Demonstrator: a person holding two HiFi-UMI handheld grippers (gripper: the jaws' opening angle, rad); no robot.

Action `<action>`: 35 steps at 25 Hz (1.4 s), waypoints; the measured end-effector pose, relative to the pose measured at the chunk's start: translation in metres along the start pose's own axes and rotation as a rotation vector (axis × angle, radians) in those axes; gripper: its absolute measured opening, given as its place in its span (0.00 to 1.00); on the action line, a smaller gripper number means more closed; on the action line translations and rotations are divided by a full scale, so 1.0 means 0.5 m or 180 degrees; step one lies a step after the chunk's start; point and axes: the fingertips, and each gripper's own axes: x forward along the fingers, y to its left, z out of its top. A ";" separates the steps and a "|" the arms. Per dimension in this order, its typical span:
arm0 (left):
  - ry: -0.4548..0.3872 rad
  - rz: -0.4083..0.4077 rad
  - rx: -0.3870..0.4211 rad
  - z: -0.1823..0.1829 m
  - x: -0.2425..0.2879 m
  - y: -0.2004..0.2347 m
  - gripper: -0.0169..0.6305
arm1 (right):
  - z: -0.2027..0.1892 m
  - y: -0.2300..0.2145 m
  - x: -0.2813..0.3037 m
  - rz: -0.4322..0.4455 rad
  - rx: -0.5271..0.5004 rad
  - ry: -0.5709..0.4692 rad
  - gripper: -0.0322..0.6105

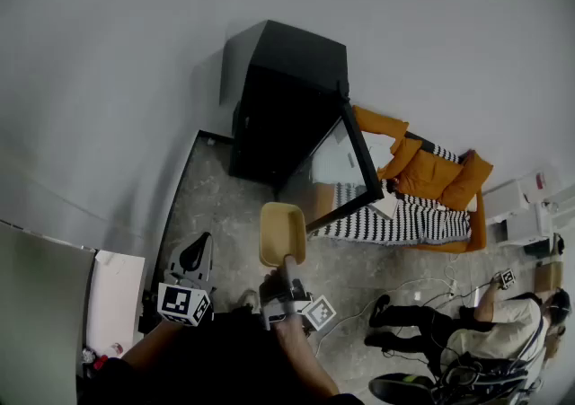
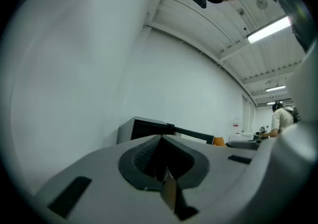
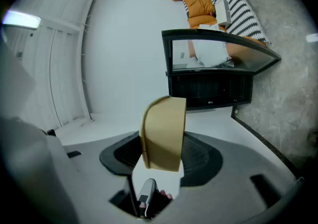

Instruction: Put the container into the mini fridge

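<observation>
In front of the open-doored mini fridge [image 1: 286, 116], you are carrying the tan container [image 1: 281, 233] clamped in the right gripper [image 1: 288, 265], with the left gripper [image 1: 199, 249] closed and empty; the next move is likely calling for a level push inside.

- The mini fridge [image 1: 287, 98] stands ahead of you, backed against the wall [image 1: 135, 53].
- Its door [image 1: 350, 165] hangs open, swung out to your right.
- The container [image 1: 281, 233] sits between the jaws of your right gripper [image 1: 287, 267], in front of the fridge's opening.
- Your left gripper [image 1: 195, 255] is left of the right one, apart from it.
- A couch [image 1: 431, 177] lies right of the fridge, behind the door.
- A person [image 1: 503, 318] sits on the floor [image 1: 216, 206] to your right, nearer than the couch.
</observation>
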 end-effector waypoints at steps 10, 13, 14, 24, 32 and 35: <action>0.0014 0.0035 -0.0084 -0.007 0.010 0.009 0.03 | -0.003 -0.003 0.014 0.0054 -0.0019 0.0024 0.38; -0.0003 0.0034 -0.0058 0.000 0.008 0.013 0.03 | -0.005 0.007 0.019 0.0138 -0.0016 0.0017 0.38; -0.0011 0.0028 -0.0051 0.002 0.006 0.015 0.03 | -0.006 0.009 0.021 0.0163 -0.0010 0.0012 0.38; -0.0067 -0.0088 0.0039 0.037 0.005 0.067 0.03 | -0.040 -0.010 0.059 0.0158 0.0052 -0.0139 0.38; 0.0005 -0.0234 -0.0041 0.062 0.044 0.114 0.03 | -0.064 -0.012 0.124 0.0134 0.0008 -0.0219 0.38; 0.0044 -0.0230 -0.0040 0.085 0.082 0.118 0.03 | -0.049 -0.017 0.158 0.0084 0.0018 -0.0211 0.38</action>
